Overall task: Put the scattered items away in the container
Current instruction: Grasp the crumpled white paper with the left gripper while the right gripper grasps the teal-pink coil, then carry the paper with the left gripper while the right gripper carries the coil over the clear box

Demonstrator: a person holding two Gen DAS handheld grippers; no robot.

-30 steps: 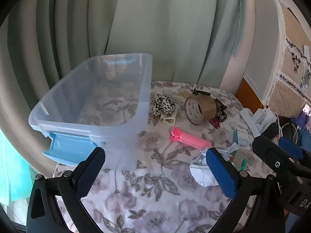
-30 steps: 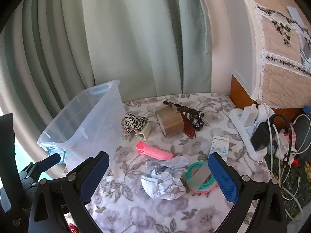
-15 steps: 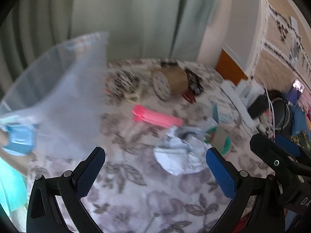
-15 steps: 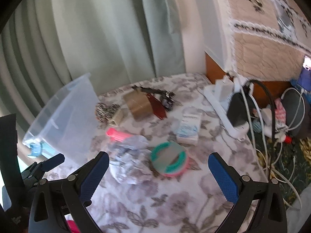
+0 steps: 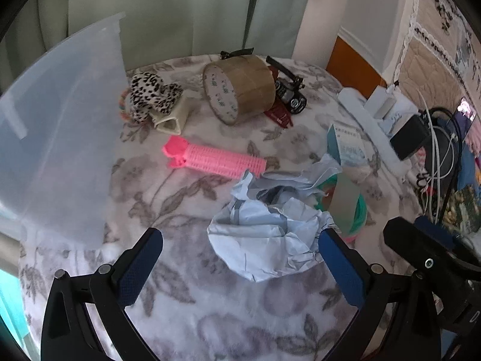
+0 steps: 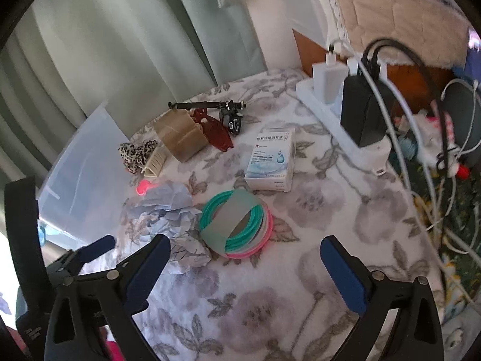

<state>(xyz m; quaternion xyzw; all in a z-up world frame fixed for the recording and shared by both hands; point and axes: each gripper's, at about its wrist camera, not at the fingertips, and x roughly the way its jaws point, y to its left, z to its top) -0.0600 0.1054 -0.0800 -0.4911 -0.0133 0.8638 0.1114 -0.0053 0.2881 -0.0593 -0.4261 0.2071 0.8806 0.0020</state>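
While a second ago the left wrist view was filled by the clear plastic container (image 5: 57,138), that bin now sits only at the left edge of the frame, and the crumpled blue paper (image 5: 270,234) lies low in the centre, just ahead of the left gripper (image 5: 240,258). Its jaws are spread wide with nothing between them, so I judge the person has swung away from the bin to line up on the paper as the first pick.

The right gripper (image 6: 246,267) has shifted too: its view has turned toward the right side of the desk (image 6: 270,310), with the stack of teal and pink rings (image 6: 237,225) now in the middle of the frame and the white box (image 6: 270,159) above it. These jaws are also released and empty.

Nothing seems to have gone into the container yet, though only part of its wall shows, so its inside cannot be checked. The other scattered items lie where they were: the pink hair roller (image 5: 213,159) mid-frame in the left view, with the leopard scrunchie (image 5: 150,96) and the tape roll (image 5: 240,87) above it. The power strip (image 6: 339,114) with its plugged chargers, in the upper right of the right view, looks like a fixture, not clutter.
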